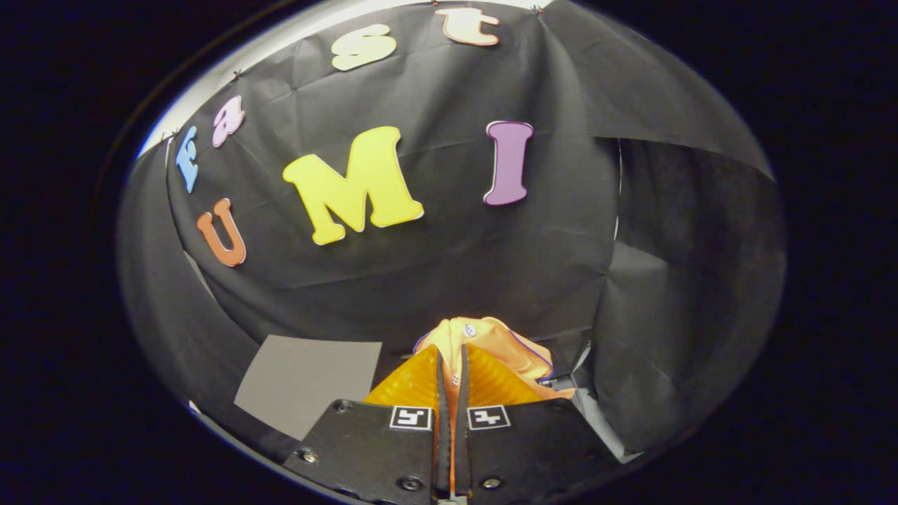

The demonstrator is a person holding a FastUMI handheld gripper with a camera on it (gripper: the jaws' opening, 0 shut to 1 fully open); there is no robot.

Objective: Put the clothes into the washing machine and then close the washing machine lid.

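Orange, shiny and kind of satiny: that's the small orange garment [491, 347] bunched up right at the tip of the claw [452, 372]. The claw is clenched on it, with both fingers [414, 382] squeezed nearly together and a thin strip of the fabric pinched in the narrow gap between them, running all the way down the slot. Above the fingertips the cloth puffs out into a crumpled mound with soft folds, and it spills off more to one side of the fingers than the other. There's a thin purple-blue trim line [537, 351] along its edge, and a couple of little pale round buttons, one near the top of the mound [470, 330] and one down in the pinch between the fingers. So it looks like a tiny shirt or doll-size top, held up in the air in front of the wrinkled black cloth booth wall [449, 266]. The fingers have a ribbed, ridged texture on their faces, and behind them sits the flat matte body of the claw with screw heads and two small square black-and-white marker tags [410, 418]. Off to the side of the fingers, lower down, there's a flat plain grey rectangular panel [309, 379], smooth and featureless; I can't tell what it belongs to. Past the garment on the other side there's a bit of pale grey hard edge [582, 403], too small to make out.
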